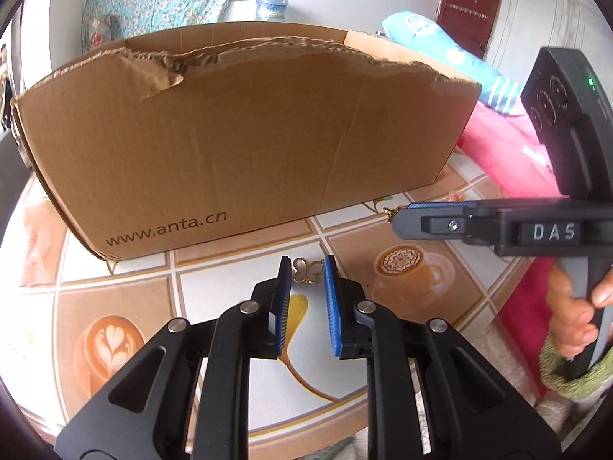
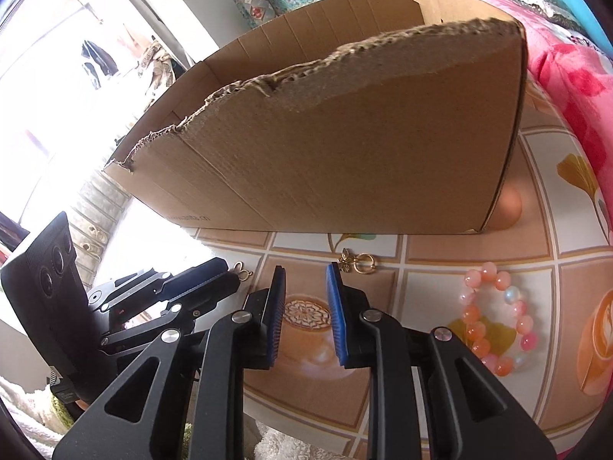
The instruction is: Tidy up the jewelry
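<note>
While three pieces lie outside the cardboard box [image 1: 237, 145]: barely begun; both hand-held grippers [image 1: 306, 274] [image 2: 304, 274] slightly parted, empty.

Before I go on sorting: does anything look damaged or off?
The cardboard box has a ragged, torn top edge along its near wall. Otherwise the gold pieces and the pink bead bracelet lie loose on the table, outside it.

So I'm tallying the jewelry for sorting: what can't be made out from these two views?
- Inside of the cardboard box: its tall front wall hides the floor in both views.
- Gold charm, left wrist view: the right claw covers most of it.
- Gold butterfly piece, right wrist view: small, partly behind the left claw.
- Bead bracelet: absent from the left wrist view.
</note>
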`<state>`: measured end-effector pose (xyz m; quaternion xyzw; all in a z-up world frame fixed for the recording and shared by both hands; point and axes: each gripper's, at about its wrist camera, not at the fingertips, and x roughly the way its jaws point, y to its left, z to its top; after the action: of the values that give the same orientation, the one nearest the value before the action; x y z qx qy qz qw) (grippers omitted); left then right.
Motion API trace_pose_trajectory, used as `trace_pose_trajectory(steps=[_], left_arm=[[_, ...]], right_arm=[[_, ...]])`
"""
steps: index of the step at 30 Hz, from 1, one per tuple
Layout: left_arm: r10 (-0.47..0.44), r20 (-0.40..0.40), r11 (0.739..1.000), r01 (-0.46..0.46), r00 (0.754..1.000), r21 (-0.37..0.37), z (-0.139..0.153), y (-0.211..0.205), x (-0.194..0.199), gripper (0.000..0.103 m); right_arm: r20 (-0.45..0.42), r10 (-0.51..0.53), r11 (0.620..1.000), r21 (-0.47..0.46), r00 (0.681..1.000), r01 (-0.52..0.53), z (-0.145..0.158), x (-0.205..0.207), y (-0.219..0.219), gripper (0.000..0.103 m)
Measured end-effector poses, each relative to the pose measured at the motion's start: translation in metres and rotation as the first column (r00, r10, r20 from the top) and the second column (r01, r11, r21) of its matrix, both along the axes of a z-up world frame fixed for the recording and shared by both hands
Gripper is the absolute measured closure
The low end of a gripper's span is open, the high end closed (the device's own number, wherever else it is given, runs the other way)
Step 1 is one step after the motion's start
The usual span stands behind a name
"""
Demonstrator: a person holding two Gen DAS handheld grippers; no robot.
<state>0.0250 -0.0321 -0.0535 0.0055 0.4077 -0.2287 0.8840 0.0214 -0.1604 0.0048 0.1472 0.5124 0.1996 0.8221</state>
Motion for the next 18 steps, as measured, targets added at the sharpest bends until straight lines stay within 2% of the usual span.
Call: trace_pose_trajectory(steps=[5,8,13,18], left_arm=[[-0.044,-0.047,0.995,0.039,0.998,-0.094,-0.003,0.005,0.000,0.087],[-0.060,-0.058,0.991,0.052,0.997,-0.122,-0.004,0.004,-0.001,0.087],[-0.028,0.002,0.997,0.028,1.000,-0.066,-0.001,0.001,-0.003,0.087],[-0.047,0.045,0.997,0.044,0.998,0.062,-0.003,-0.012,-0.001,0.086]], right_arm=[[-0.005,0.000,1.000,-0.008,1.000,0.000,0.000,-0.001,0.005,0.081],[-0.013,-0.011,1.000,-0.008,1.000,0.011,-0.002,0.002,0.002,0.081],[-0.013,-0.016,1.000,-0.006,1.000,0.016,-0.003,0.000,-0.003,0.081],[-0.015,-0.015,1.000,0.001,1.000,0.015,-0.005,0.001,-0.005,0.081]])
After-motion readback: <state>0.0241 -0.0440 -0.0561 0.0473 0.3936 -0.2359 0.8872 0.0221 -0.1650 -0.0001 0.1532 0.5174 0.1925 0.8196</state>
